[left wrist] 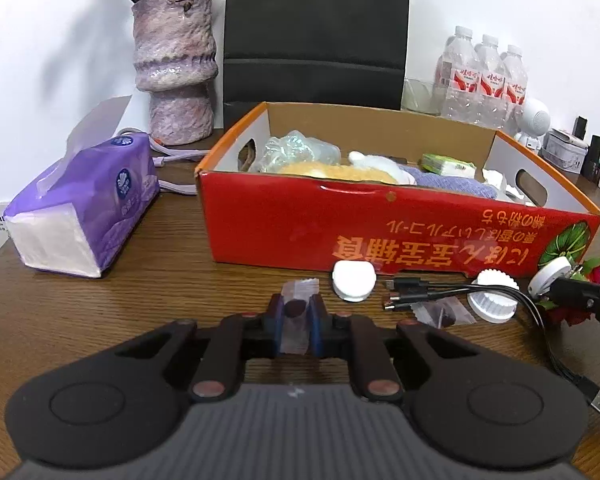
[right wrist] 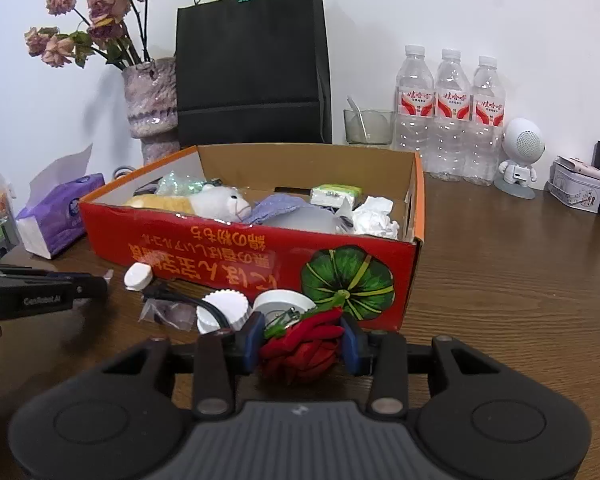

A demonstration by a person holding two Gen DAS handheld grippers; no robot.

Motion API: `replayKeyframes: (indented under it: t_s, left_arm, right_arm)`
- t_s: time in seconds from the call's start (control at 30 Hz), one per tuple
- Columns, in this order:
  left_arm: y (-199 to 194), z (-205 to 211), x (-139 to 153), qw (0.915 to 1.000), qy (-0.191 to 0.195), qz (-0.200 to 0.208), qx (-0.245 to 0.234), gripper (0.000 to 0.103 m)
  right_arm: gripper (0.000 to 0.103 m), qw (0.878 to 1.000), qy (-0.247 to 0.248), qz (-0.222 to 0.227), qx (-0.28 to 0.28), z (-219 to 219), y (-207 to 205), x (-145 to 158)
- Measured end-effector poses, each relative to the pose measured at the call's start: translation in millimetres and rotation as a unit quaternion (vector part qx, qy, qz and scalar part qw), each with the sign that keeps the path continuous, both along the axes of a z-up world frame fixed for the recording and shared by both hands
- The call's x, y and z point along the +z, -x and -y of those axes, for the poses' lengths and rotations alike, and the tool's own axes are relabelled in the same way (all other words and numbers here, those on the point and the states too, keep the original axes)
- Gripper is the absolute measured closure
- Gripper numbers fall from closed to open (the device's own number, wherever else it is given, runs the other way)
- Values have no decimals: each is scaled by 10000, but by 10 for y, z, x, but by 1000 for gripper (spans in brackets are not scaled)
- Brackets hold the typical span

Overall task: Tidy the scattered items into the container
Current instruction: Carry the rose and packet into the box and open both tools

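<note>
Two grippers are each closed on a scattered item in front of the red cardboard box, which stands toward the far edge of the wooden bench. The left gripper pinches a small clear plastic sachet with a dark lump inside; its blue pads press the sachet's sides, and it still seems to lie on the bench. The right gripper clamps a red fabric rose with green leaves, just before the box's near wall.

Still loose along that wall lie a white flip-top cap, a black bundle of charging cables, a ridged white lid, a round white disc and a second clear sachet.

To do this step well, I would lift both items straight up until they clear the near wall, since dragging forward would catch on it. The thin sachet could slip, so keep the grip firm and release low over a free spot inside. The box already holds soft toys and tissues; the rose should go near its right end.
</note>
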State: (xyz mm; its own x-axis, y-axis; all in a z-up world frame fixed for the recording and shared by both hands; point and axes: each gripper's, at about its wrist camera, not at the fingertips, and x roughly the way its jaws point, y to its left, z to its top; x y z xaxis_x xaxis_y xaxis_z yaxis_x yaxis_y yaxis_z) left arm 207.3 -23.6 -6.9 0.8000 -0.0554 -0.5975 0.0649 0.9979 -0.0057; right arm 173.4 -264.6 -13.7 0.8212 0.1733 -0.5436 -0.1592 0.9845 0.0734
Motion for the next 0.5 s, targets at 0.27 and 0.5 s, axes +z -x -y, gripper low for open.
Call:
replayKeyframes:
  t_s: [0.27, 0.5]
  left_arm:
    - [60, -32, 36, 9999, -8, 124, -52, 95]
    - [103, -41, 59, 9998, 17, 177, -124, 96]
  right_arm:
    - [65, 9999, -52, 88, 46, 14, 34, 47]
    - [65, 9999, -63, 110, 76, 0, 57, 68]
